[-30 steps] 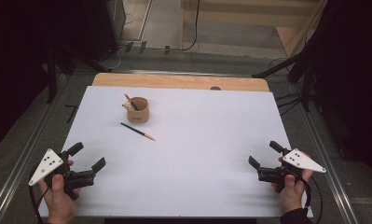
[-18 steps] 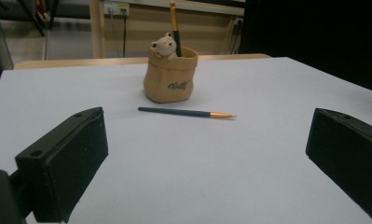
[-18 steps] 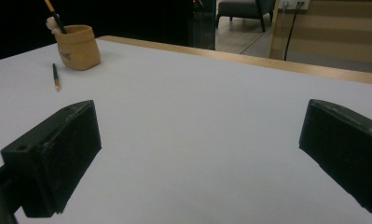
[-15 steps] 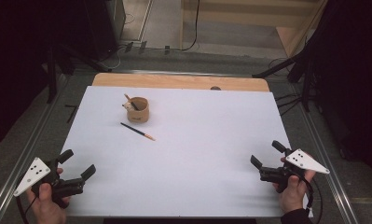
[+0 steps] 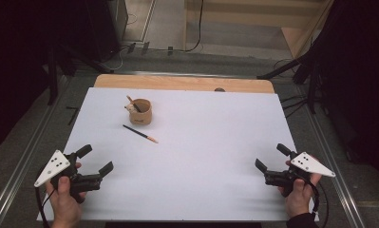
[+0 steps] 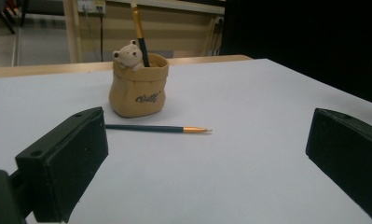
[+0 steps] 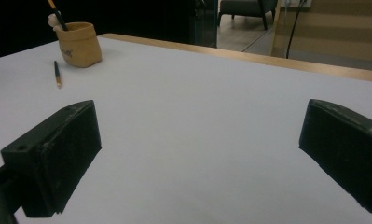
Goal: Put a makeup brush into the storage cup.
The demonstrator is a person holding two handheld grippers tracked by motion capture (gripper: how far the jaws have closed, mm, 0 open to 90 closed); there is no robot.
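A tan pouch-shaped pen holder (image 5: pixel 140 112) with a small bear figure stands at the far left of the white table top (image 5: pixel 211 128), and a pencil (image 5: pixel 132 103) sticks up out of it. A dark pencil with an orange tip (image 5: pixel 139 133) lies flat just in front of the holder. My left gripper (image 5: pixel 96 159) is open and empty at the near left, pointing at the holder (image 6: pixel 138 91) and the lying pencil (image 6: pixel 155 128). At the near right my right gripper (image 5: pixel 271 156) is open and empty too. In its view the holder (image 7: pixel 79 44) and pencil (image 7: pixel 57 73) lie far off.
A wooden strip (image 5: pixel 182 83) borders the table's far edge. Metal rails (image 5: pixel 30 147) run along both sides, with dark stands and cables on the floor beyond. Wide bare white surface lies between the two grippers.
My left gripper drew back toward the near edge, then came forward and to the right again. The right gripper has barely shifted. Both stay open.
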